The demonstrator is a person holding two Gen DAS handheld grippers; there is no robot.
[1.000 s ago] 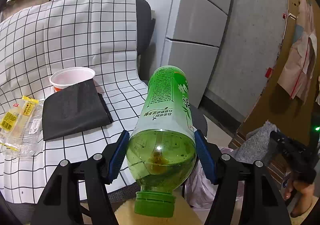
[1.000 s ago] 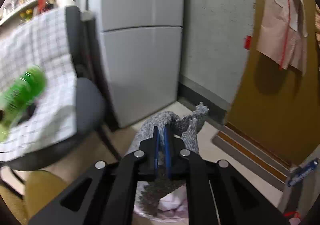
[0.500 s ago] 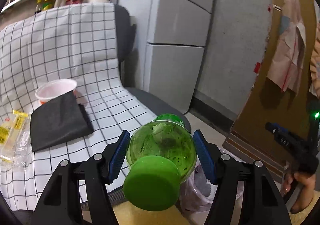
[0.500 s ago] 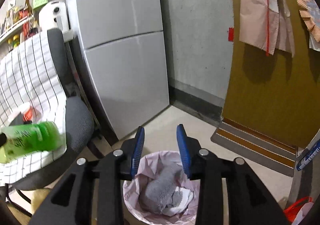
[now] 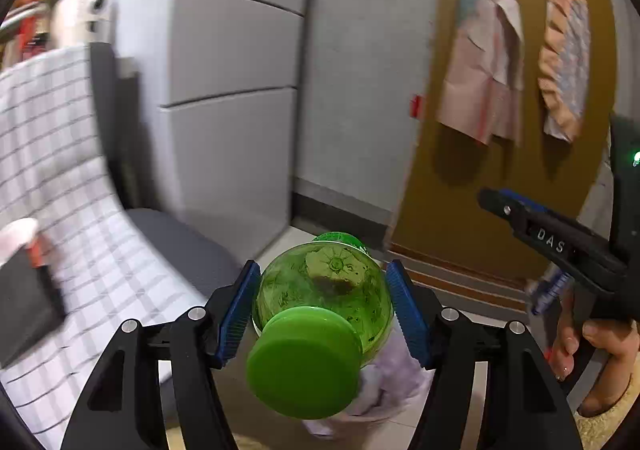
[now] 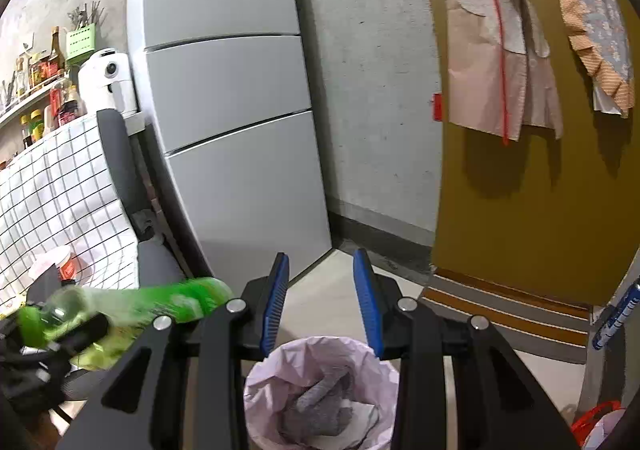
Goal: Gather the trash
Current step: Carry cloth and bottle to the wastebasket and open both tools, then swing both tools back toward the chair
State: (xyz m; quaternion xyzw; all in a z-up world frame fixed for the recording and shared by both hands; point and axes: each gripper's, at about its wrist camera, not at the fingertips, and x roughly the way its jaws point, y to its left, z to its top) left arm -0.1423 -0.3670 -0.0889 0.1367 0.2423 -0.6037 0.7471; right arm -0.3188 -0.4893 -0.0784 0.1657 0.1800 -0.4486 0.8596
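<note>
Left tongs [image 5: 322, 310] swung bottle [image 5: 324, 290] toward bin [image 6: 320, 390].

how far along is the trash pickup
Done: a grey cloth lies in the lined bin, and the right gripper stands open and empty above it. In hand: the left gripper grips the green bottle, near the bin. Left: a cup and a dark cloth on the checked cover.
</note>
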